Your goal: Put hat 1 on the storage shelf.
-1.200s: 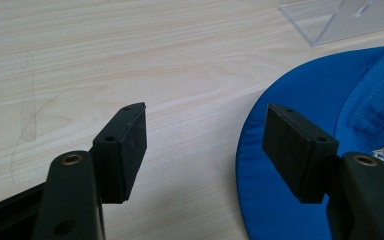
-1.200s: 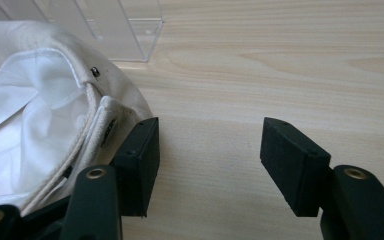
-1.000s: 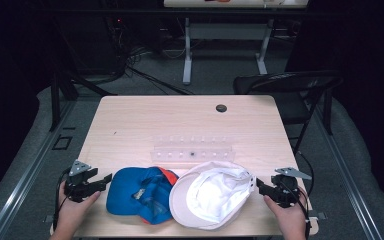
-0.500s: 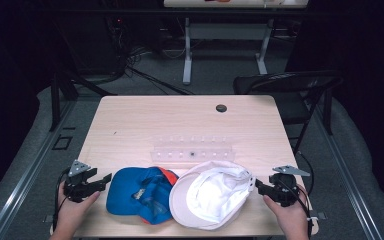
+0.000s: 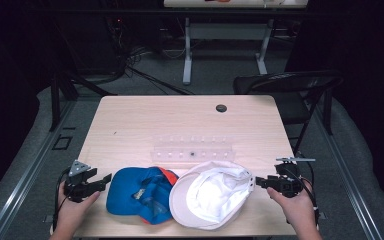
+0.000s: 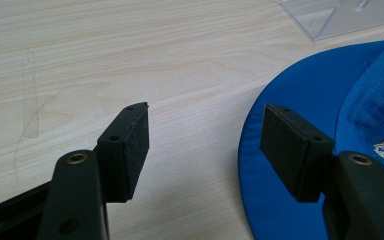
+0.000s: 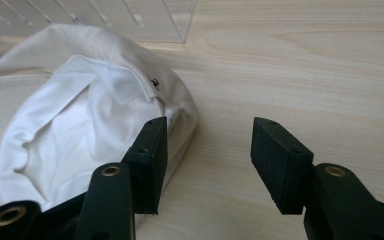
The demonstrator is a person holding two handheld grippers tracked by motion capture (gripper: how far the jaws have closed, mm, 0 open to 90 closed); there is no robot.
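A blue cap [image 5: 140,194] with an orange patch lies at the table's near edge, left of centre; its brim [image 6: 305,100] fills the right of the left gripper view. A white cap [image 5: 212,197] lies upside down beside it, overlapping its right side, with the inside [image 7: 80,130] facing up. My left gripper [image 5: 105,179] stands open just left of the blue brim, nothing between its pads. My right gripper [image 5: 258,183] stands open at the white cap's right edge, its left pad [image 7: 152,150] over the cap's rim.
A clear acrylic rack [image 5: 194,150] lies behind the caps at mid-table. A small black disc [image 5: 221,108] sits near the far edge. A black folding chair [image 5: 290,85] stands beyond the table's right corner. Bare wood [image 5: 145,125] stretches across the far half.
My right gripper has edged left toward the white cap's rim. The left gripper and both caps have stayed put.
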